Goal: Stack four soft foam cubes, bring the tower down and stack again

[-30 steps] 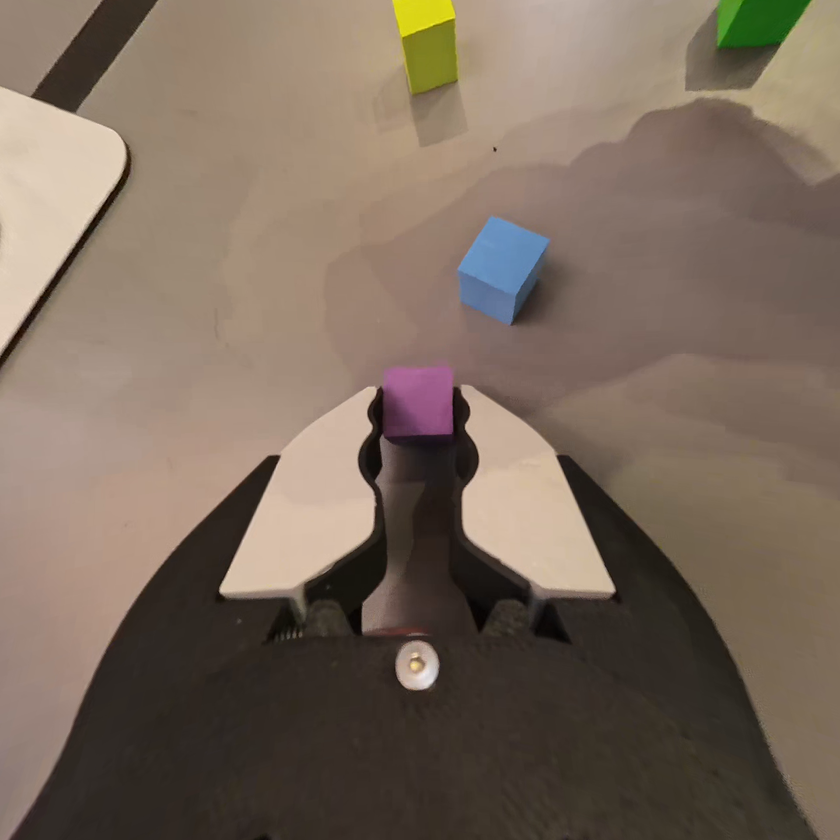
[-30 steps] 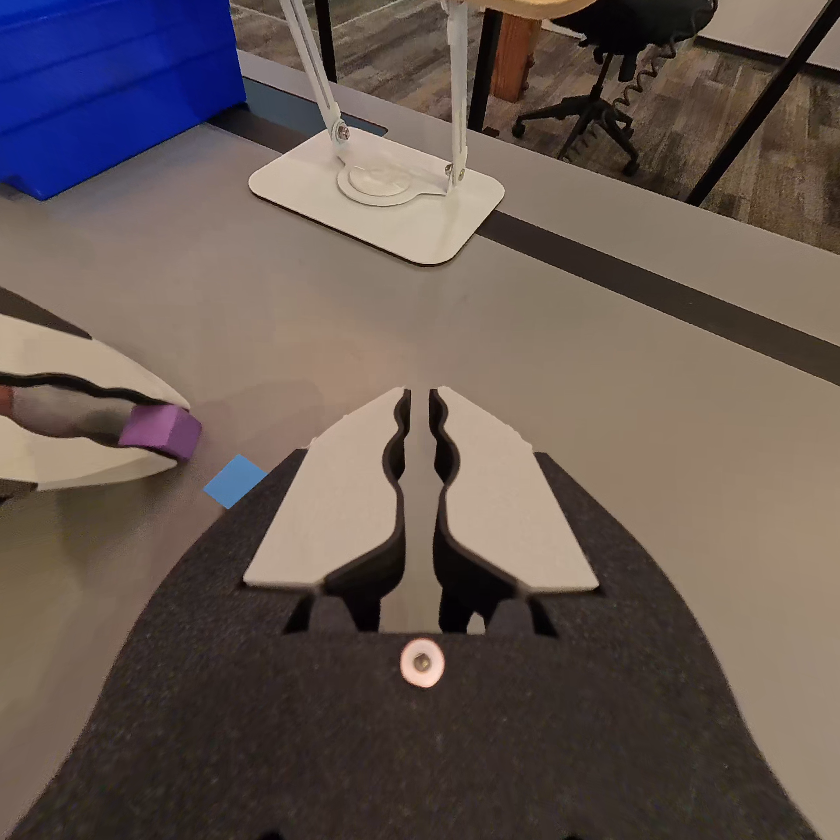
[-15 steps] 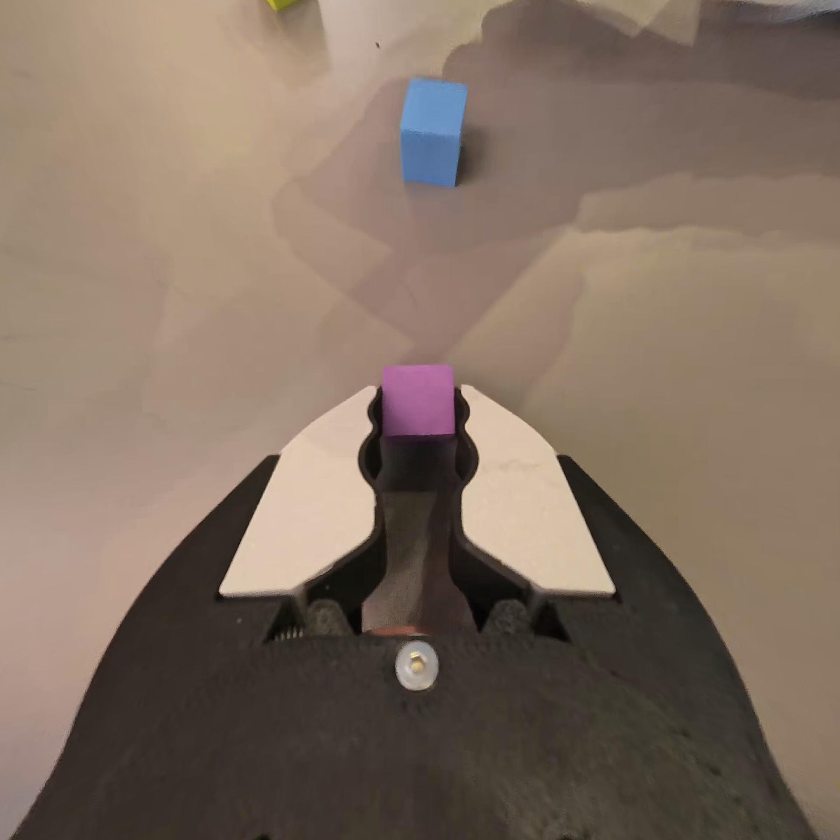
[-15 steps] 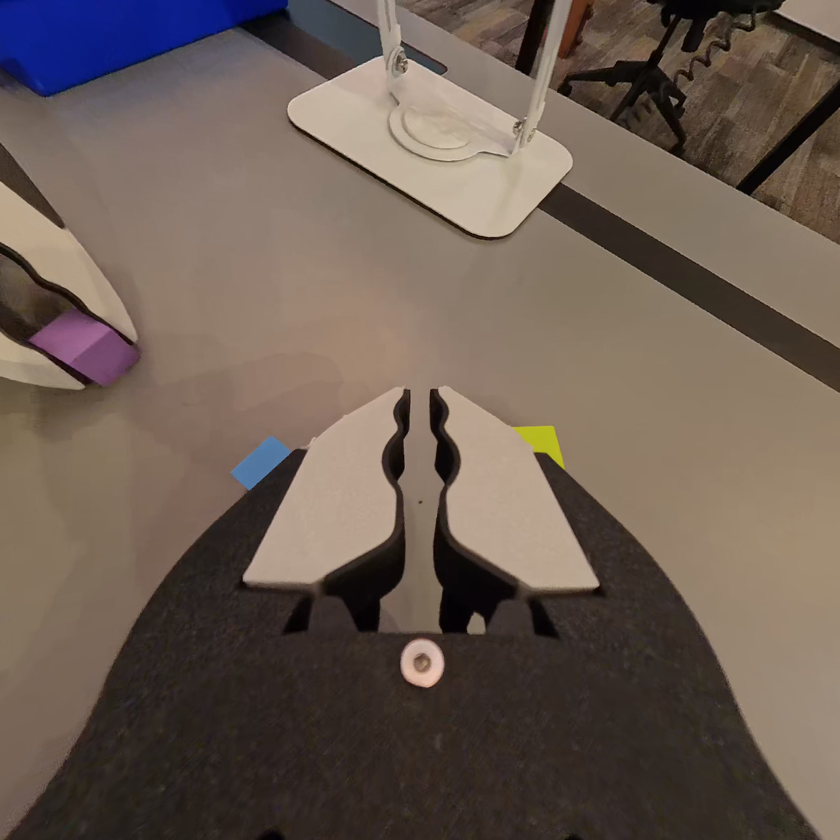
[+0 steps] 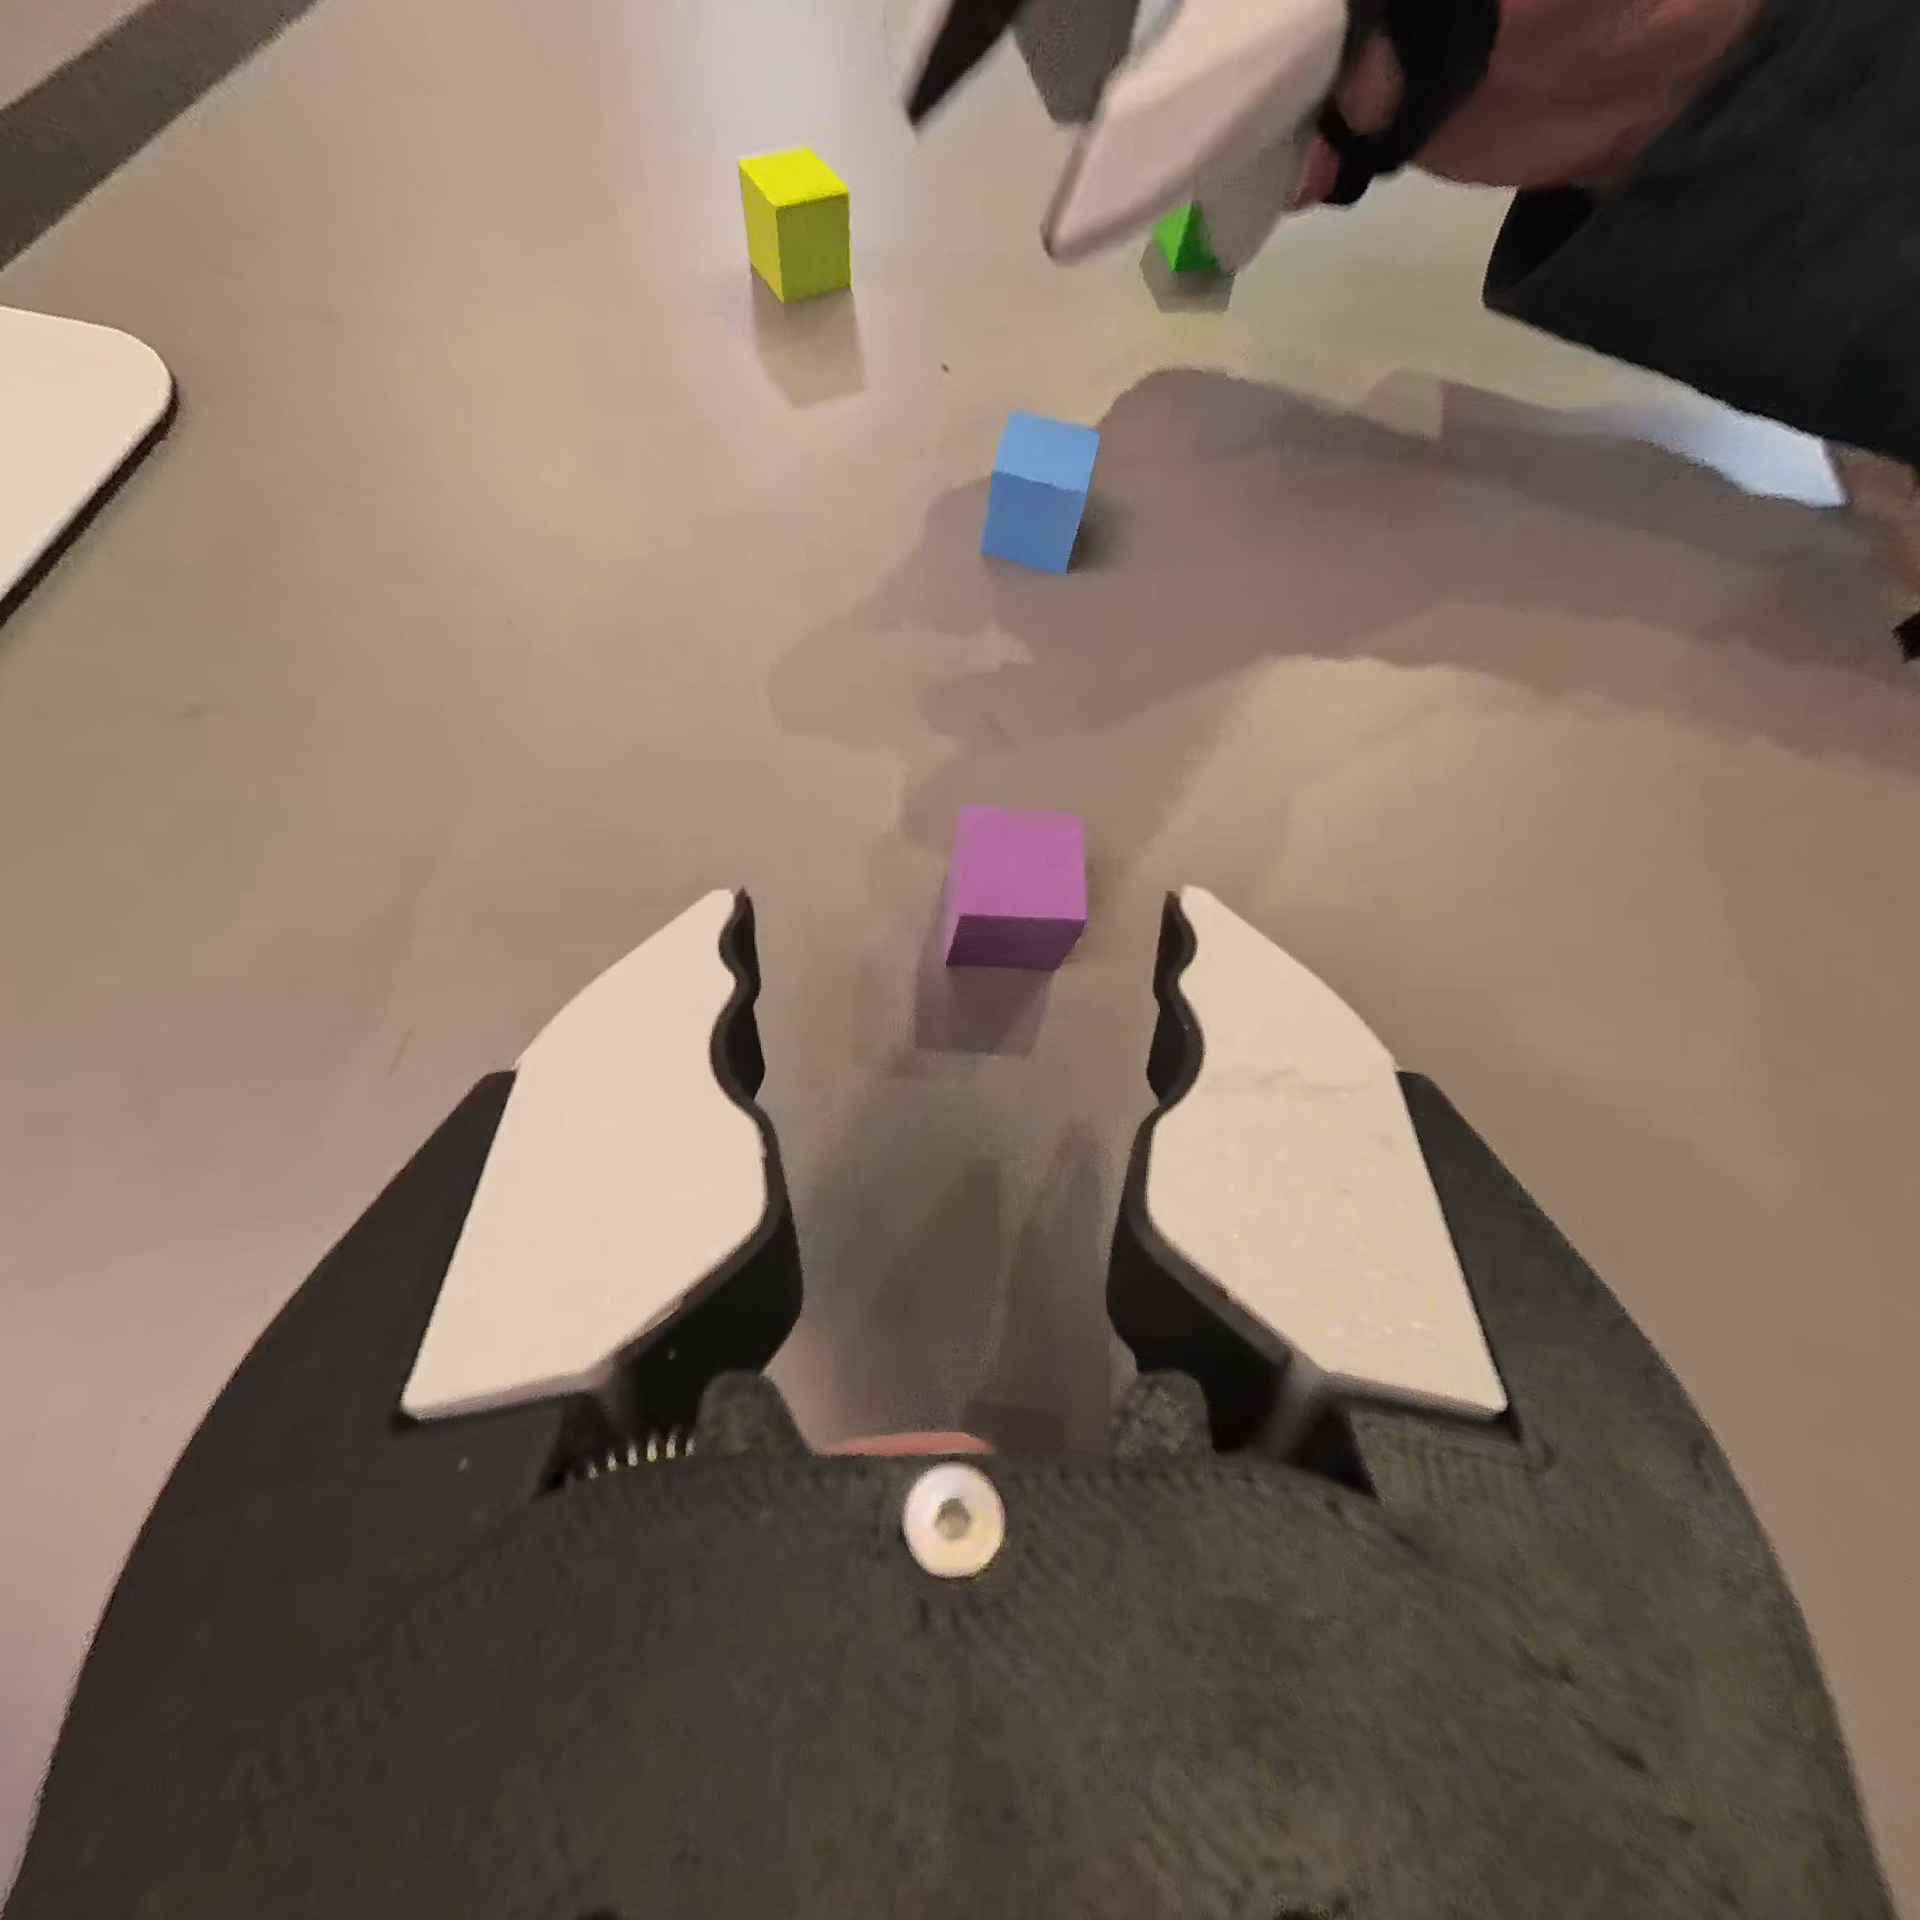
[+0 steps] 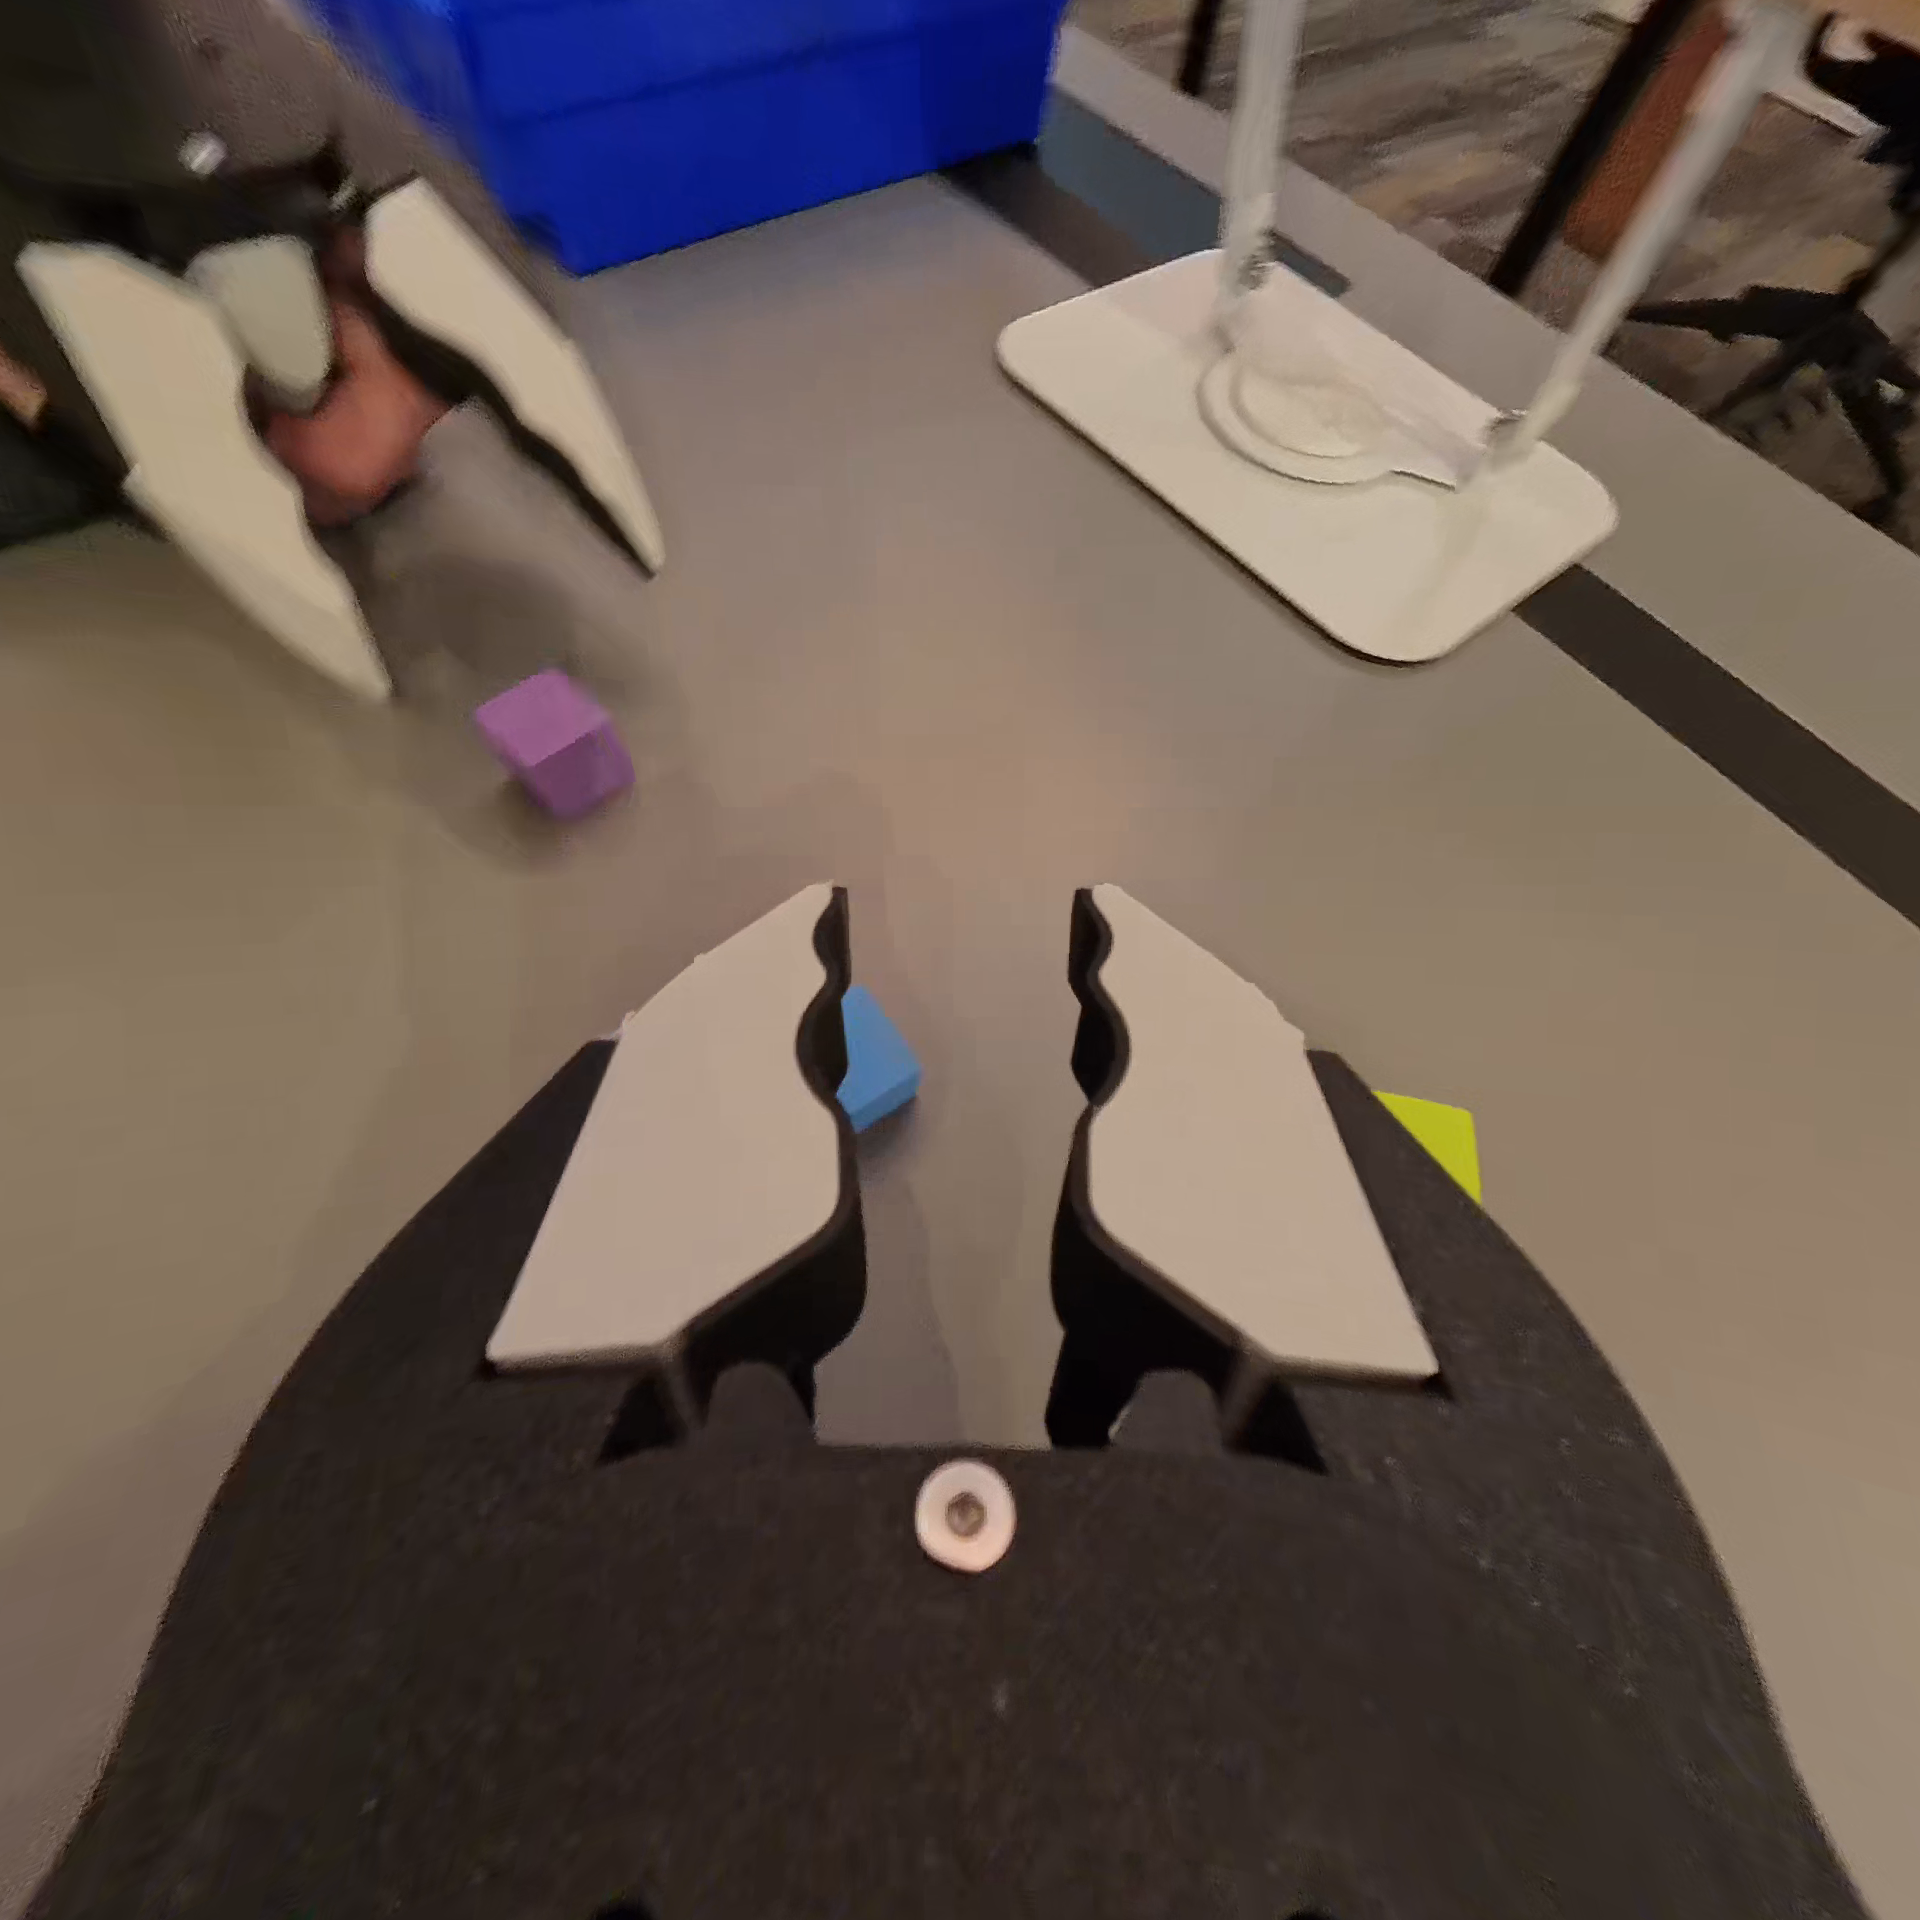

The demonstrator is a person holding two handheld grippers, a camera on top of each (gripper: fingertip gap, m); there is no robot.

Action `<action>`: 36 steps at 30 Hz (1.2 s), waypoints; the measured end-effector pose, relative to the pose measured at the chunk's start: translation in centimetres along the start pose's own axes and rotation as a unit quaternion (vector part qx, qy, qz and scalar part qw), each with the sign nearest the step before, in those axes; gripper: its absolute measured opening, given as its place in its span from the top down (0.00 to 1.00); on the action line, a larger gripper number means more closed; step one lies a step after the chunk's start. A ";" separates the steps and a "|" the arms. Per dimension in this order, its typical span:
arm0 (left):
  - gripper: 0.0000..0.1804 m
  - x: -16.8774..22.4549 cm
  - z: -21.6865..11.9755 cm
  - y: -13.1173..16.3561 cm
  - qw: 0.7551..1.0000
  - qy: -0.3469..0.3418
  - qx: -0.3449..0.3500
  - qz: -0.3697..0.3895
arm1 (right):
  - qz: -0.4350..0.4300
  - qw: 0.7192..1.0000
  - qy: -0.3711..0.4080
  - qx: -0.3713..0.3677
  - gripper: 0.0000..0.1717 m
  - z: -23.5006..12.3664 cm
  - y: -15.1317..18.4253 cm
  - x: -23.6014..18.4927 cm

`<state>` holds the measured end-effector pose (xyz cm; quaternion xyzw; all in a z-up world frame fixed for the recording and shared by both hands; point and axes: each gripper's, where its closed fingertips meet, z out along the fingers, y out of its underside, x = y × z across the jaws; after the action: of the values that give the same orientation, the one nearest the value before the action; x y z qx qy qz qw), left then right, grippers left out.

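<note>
Purple foam cube (image 5: 1016,885) sits on the grey table (image 5: 416,675) just ahead of the left gripper (image 5: 954,896), slightly right of its centre line. Left jaws spread wide; neither pad touches the cube, clear table showing on both sides of it. From the right wrist view the same cube (image 6: 554,741) lies below and just beyond the left gripper's fingertips (image 6: 353,665), apart from them.

Blue cube (image 5: 1039,490) stands farther ahead of the left gripper, well apart from the purple one. Yellow cube (image 5: 795,222) farther still and a little left. Green cube (image 5: 1184,241) at the far end, partly covered by the right gripper (image 5: 1122,177), which hangs above the table, held by a hand (image 5: 1507,94).

Right gripper (image 6: 956,894) also spread, nothing between the pads. Blue cube (image 6: 878,1055) lies on the table beneath it, partly hidden behind its left finger (image 6: 717,1122); contact cannot be judged. Yellow cube (image 6: 1439,1138) peeks out past the outer edge of its right finger.

All four cubes lie separately on the table; none is stacked.

White stand base (image 6: 1320,457) far ahead-right of the right gripper; blue bin (image 6: 748,114) far ahead-left.
</note>
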<state>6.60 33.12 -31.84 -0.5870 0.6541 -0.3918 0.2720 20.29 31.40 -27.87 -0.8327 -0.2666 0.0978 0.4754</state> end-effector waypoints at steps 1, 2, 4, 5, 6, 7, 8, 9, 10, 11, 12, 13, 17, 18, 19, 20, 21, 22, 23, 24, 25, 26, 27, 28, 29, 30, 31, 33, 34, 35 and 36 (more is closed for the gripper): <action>0.60 -0.2 -0.3 0.0 1.000 -0.002 0.005 -0.005 | -0.018 1.000 -0.013 -0.008 0.77 0.1 0.2 -0.7; 0.61 -0.5 -0.5 0.0 1.000 -0.005 0.008 -0.009 | -0.033 0.999 -0.023 -0.017 0.76 0.2 0.5 -1.4; 0.62 -0.8 -0.9 0.1 1.000 -0.005 0.014 -0.016 | -0.053 0.997 -0.054 -0.034 0.75 0.3 1.0 -2.9; 0.62 -1.0 -1.1 -0.1 1.000 -0.002 0.023 -0.021 | -0.060 0.995 -0.068 -0.043 0.74 0.3 1.3 -3.5; 0.65 -0.9 -1.5 -0.4 0.999 0.012 0.041 -0.031 | -0.065 0.994 -0.076 -0.054 0.72 0.3 1.6 -3.8; 0.67 -0.8 -1.8 -0.7 0.997 0.030 0.056 -0.042 | -0.069 0.992 -0.083 -0.068 0.71 0.3 2.0 -3.9; 0.66 -0.8 -2.2 -1.0 0.995 0.044 0.073 -0.051 | -0.071 0.990 -0.092 -0.082 0.71 0.2 2.3 -4.1; 0.67 -0.9 -2.7 -1.3 0.992 0.053 0.092 -0.061 | -0.075 0.988 -0.100 -0.093 0.70 0.1 2.5 -4.3; 0.68 -1.0 -3.1 -1.6 0.990 0.057 0.108 -0.069 | -0.087 0.985 -0.103 -0.104 0.70 0.0 2.7 -4.3; 0.68 -1.0 -3.2 -1.7 0.989 0.062 0.114 -0.071 | -0.103 0.982 -0.100 -0.120 0.71 -0.1 3.1 -4.0; 0.68 -0.9 -3.1 -1.6 0.990 0.063 0.107 -0.069 | -0.115 0.978 -0.103 -0.141 0.71 -0.2 3.6 -3.8; 0.68 -0.9 -2.8 -1.4 0.991 0.061 0.096 -0.065 | -0.123 0.972 -0.112 -0.164 0.70 -0.3 4.2 -3.7; 0.68 -0.8 -2.7 -1.3 0.992 0.063 0.090 -0.059 | -0.153 0.957 -0.122 -0.216 0.70 -0.3 4.6 -2.7; 0.68 -0.9 -2.8 -1.4 0.992 0.064 0.094 -0.063 | -0.162 0.953 -0.125 -0.223 0.70 -0.3 4.5 -2.6; 0.68 -1.0 -2.9 -1.4 0.991 0.063 0.097 -0.064 | -0.169 0.949 -0.131 -0.232 0.70 -0.2 4.5 -2.6; 0.68 -1.1 -2.9 -1.4 0.991 0.062 0.098 -0.065 | -0.175 0.945 -0.140 -0.239 0.70 -0.1 4.5 -2.7; 0.68 -1.1 -2.9 -1.4 0.991 0.063 0.097 -0.066 | -0.181 0.941 -0.146 -0.247 0.71 0.0 4.5 -2.8; 0.68 -1.1 -2.9 -1.5 0.991 0.063 0.099 -0.066 | -0.186 0.937 -0.149 -0.254 0.71 0.2 4.6 -2.7; 0.68 -1.1 -3.0 -1.5 0.990 0.064 0.101 -0.068 | -0.189 0.934 -0.155 -0.261 0.72 0.4 4.7 -2.9; 0.68 -1.2 -3.1 -1.5 0.990 0.066 0.105 -0.070 | -0.192 0.931 -0.160 -0.264 0.74 0.6 4.7 -3.0; 0.68 -1.2 -3.2 -1.6 0.989 0.067 0.109 -0.073 | -0.196 0.931 -0.161 -0.264 0.77 0.8 4.7 -3.0; 0.68 -1.3 -3.3 -1.7 0.988 0.068 0.113 -0.076 | -0.195 0.930 -0.163 -0.265 0.79 1.1 4.7 -3.0; 0.68 -1.3 -3.3 -1.7 0.988 0.068 0.115 -0.078 | -0.194 0.927 -0.164 -0.275 0.82 1.2 5.0 -3.0; 0.68 -1.3 -3.3 -1.7 0.988 0.069 0.116 -0.079 | -0.198 0.925 -0.159 -0.282 0.85 1.4 5.2 -2.8; 0.68 -1.3 -3.4 -1.7 0.988 0.069 0.117 -0.079 | -0.199 0.925 -0.160 -0.281 0.86 1.5 5.1 -2.9; 0.68 -1.3 -3.4 -1.8 0.987 0.069 0.118 -0.079 | -0.197 0.925 -0.165 -0.279 0.86 1.5 4.8 -3.2; 0.68 -1.3 -3.4 -1.8 0.987 0.070 0.119 -0.080 | -0.202 0.927 -0.164 -0.270 0.86 1.7 4.1 -3.6; 0.68 -1.4 -3.5 -1.8 0.987 0.070 0.122 -0.082 | -0.216 0.929 -0.180 -0.241 0.86 2.0 2.0 -5.2; 0.68 -1.5 -3.5 -1.9 0.986 0.070 0.123 -0.083 | -0.226 0.929 -0.190 -0.224 0.86 2.2 0.8 -6.3; 0.69 -1.5 -3.5 -1.9 0.986 0.070 0.124 -0.083 | -0.237 0.928 -0.198 -0.210 0.86 2.5 -0.2 -7.2; 0.69 -1.5 -3.6 -1.9 0.986 0.070 0.125 -0.084 | -0.244 0.925 -0.208 -0.204 0.86 2.8 -1.0 -8.1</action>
<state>4.98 35.26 -28.49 -0.5723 0.5659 -0.5320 0.2631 11.96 29.52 -29.19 -0.7816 -0.5688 0.0934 0.2382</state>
